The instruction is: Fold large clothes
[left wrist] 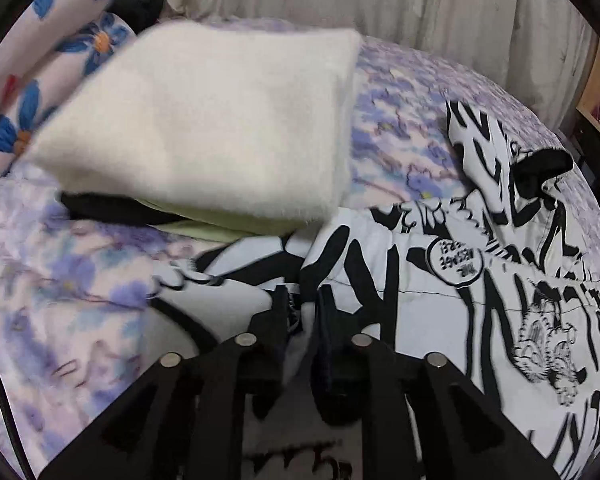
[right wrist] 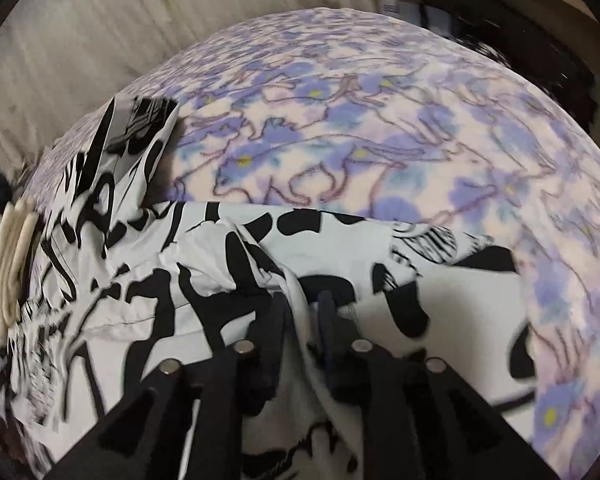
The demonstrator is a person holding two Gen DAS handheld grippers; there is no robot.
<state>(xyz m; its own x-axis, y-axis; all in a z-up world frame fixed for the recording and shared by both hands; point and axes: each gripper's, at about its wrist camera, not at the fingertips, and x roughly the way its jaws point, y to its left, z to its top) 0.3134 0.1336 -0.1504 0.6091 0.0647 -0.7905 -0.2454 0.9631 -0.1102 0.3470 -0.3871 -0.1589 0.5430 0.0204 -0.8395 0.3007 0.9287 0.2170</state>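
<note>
Fabric of the black-and-white printed garment (left wrist: 440, 288) is bunching between both pairs of fingers: the left hand-held gripper (left wrist: 302, 300) and the right hand-held gripper (right wrist: 300, 304) are each pinching it. The garment is lying crumpled on the floral-sheeted bed (right wrist: 380, 140). Farther off, a folded cream sweater (left wrist: 220, 120) is topping a stack beside flowered pillows (left wrist: 40, 80).

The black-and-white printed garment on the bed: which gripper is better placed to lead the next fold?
Probably the right gripper: it pinches the black-and-white printed garment beside bare bedspread. The left gripper also holds it, but the cream folded stack lies just ahead.
</note>
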